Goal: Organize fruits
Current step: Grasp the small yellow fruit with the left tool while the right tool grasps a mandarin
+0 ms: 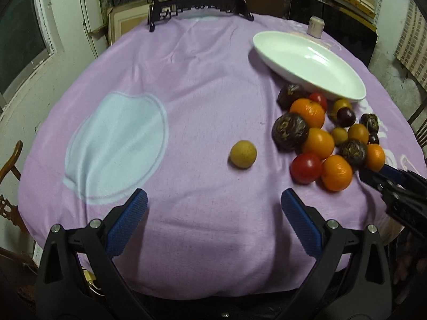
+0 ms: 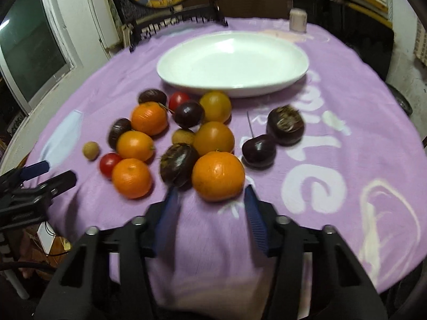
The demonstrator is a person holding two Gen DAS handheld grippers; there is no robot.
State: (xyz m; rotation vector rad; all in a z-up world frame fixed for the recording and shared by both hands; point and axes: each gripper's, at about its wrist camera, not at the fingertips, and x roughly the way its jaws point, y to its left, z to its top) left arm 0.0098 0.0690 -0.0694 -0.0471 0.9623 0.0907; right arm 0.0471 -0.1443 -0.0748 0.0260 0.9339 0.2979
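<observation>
A pile of several fruits lies on the purple tablecloth (image 1: 202,85) in front of an empty white oval plate (image 1: 307,61), which also shows in the right wrist view (image 2: 232,61). A small yellow fruit (image 1: 243,154) lies apart on the left of the pile. My left gripper (image 1: 213,205) is open and empty, short of that fruit. My right gripper (image 2: 210,197) is open, its fingers on either side of the near edge of an orange (image 2: 218,176), not closed on it. A dark fruit (image 2: 178,168) sits beside its left finger.
A small pale cup (image 2: 297,20) stands behind the plate. A dark cherry-like fruit (image 2: 258,150) and a dark round fruit (image 2: 286,124) lie right of the pile. A black stand (image 1: 197,8) is at the table's far edge. The right gripper shows in the left view (image 1: 373,178).
</observation>
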